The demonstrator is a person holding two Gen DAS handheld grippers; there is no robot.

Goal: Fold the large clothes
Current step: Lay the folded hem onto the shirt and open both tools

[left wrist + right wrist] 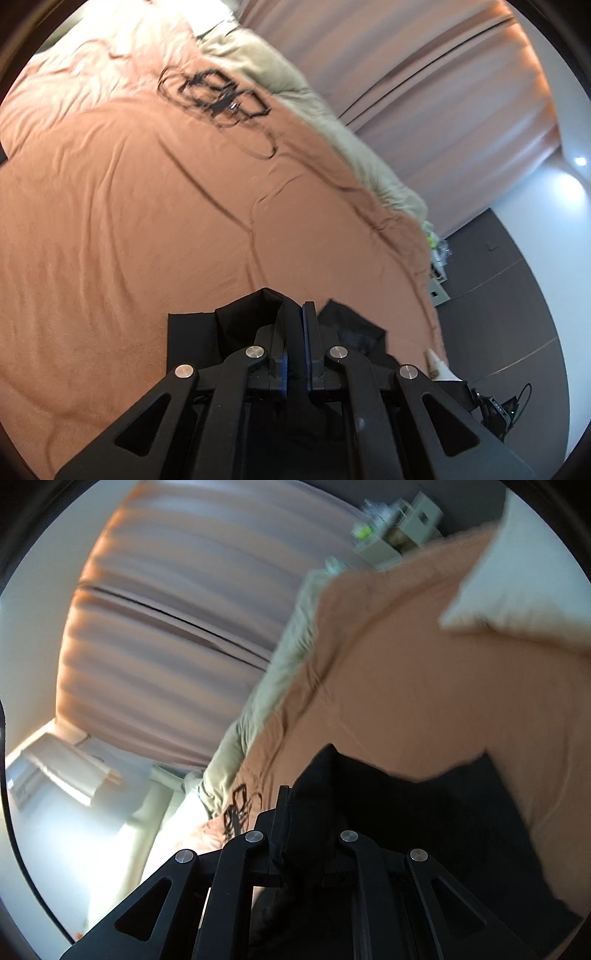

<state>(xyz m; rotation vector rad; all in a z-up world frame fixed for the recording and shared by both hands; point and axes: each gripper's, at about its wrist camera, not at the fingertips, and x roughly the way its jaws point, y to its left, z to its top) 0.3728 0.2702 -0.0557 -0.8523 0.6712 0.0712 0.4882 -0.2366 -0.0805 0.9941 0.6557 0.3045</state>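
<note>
Holding a black garment (236, 325) in both tools right now, over a bed with a rust-orange bedspread (147, 221). On the left wrist view, our left tool (301, 314) has its two blue-edged fingers pressed nearly together, clamped on a fold of the black fabric, and the rest of the cloth bunches up on both sides of the fingers and hangs down under the tool. Same deal on the right wrist view: the right tool (295, 805) is pinched on the same black garment (424, 812), which drapes over its right finger so we only see the left one clearly. From there the dark cloth spreads off to the right over the bedspread (424, 686).

Further up the bed there's a tangle of black cable (218, 94) lying on the bedspread, well apart from the garment. A beige blanket (266, 62) runs along the far edge of the bed, next to the pinkish curtains (406, 66). A white pillow (517, 583) shows in the right view. Both views are pretty blurry.
</note>
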